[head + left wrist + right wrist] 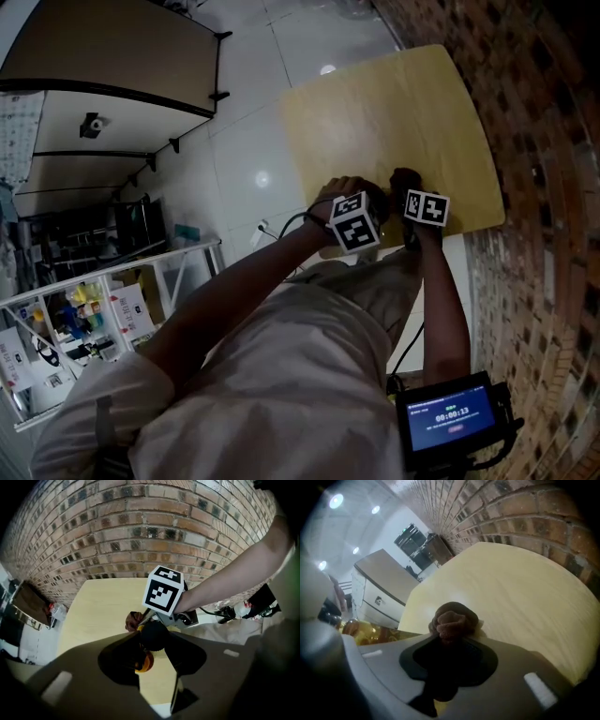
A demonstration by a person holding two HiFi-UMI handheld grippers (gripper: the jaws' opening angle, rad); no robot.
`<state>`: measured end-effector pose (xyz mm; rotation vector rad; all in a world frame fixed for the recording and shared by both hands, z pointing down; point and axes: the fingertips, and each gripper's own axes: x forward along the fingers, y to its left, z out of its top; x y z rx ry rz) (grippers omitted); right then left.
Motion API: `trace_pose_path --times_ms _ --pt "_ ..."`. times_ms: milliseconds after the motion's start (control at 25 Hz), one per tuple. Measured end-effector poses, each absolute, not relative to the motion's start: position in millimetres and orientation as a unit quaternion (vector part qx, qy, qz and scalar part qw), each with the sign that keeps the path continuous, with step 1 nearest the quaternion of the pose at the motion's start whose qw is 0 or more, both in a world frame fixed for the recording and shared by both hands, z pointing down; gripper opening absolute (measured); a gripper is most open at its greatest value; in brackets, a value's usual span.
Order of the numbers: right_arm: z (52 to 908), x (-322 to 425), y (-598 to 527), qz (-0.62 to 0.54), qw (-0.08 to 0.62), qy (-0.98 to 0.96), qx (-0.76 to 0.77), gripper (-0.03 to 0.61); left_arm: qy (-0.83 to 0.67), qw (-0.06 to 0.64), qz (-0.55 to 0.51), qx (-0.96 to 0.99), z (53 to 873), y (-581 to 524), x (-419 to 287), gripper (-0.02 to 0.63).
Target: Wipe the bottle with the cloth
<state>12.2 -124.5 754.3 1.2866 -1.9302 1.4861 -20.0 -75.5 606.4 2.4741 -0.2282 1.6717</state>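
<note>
At the near edge of the pale wooden table [394, 122] my two grippers stand close together. In the left gripper view my left gripper [153, 640] is shut on a small bottle [144, 663] with amber liquid and a black cap, held upright between the jaws. My right gripper [451, 641] is shut on a bunched brown cloth [453, 619], which sticks out past the jaw tips. The cloth [134, 620] hangs just beside the bottle's cap; whether they touch I cannot tell. In the head view only the marker cubes of the left gripper [354, 223] and right gripper [427, 208] show.
A brick wall [548, 187] runs along the table's right side. White tiled floor [244, 141] lies to the left, with a wire shelf of small items [84, 319] and a brown counter [112, 56]. A lit screen [450, 415] sits by my right hip.
</note>
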Motion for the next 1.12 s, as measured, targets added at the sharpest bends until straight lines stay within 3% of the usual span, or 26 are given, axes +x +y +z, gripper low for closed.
trace_pose_path --times_ms 80,320,520,760,1120 --pt "752 17 -125 0.528 0.185 -0.69 0.459 0.083 -0.094 0.09 0.554 0.823 606 -80 -20 0.183" --pt "694 53 -97 0.547 -0.004 -0.68 0.488 0.084 -0.177 0.177 0.526 0.813 604 -104 -27 0.183" --pt "609 20 -84 0.489 -0.099 -0.752 0.431 0.084 -0.236 0.253 0.509 0.788 609 -118 -43 0.184" --pt "624 -13 -103 0.495 -0.079 -0.745 0.44 0.083 -0.255 0.317 0.486 0.773 613 -124 -43 0.184" --pt "690 -11 -108 0.541 -0.01 -0.689 0.483 0.081 -0.253 0.324 0.473 0.779 609 -131 -41 0.183"
